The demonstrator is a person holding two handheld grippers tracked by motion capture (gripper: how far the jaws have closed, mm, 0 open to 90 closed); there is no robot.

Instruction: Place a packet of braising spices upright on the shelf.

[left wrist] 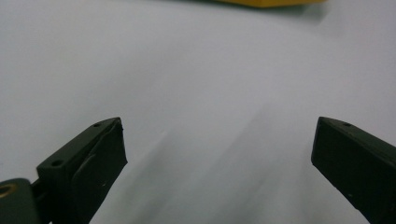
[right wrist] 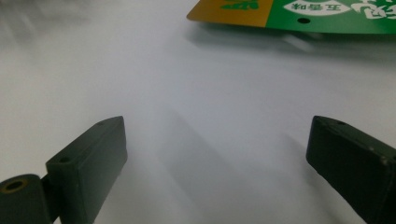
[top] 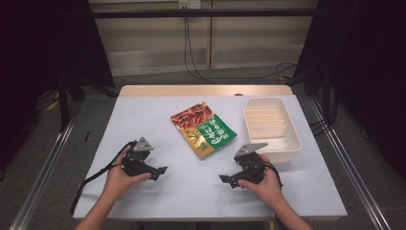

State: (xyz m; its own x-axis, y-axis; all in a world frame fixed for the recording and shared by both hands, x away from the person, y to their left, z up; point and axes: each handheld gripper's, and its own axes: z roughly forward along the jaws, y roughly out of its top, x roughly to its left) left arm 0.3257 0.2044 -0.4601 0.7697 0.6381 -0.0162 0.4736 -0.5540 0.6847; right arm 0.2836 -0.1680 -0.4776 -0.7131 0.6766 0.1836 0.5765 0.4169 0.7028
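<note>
Snack pouch (top: 203, 129) lies flat mid-table, nearer the far edge, just left of the white divided tray (top: 292, 143). Left gripper (top: 162, 171) and right gripper (top: 224, 179) both spread wide, empty, near the front edge. Pouch looks light, floppy, slick — best pinched at its near yellow corner (right wrist: 224, 11).

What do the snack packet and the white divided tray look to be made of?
Snack packet: probably glossy printed plastic film; it lies flat and thin, with a slight sheen on its green and red print. Divided tray: likely matte off-white moulded plastic, judging by its thin walls and rounded corners.
</note>
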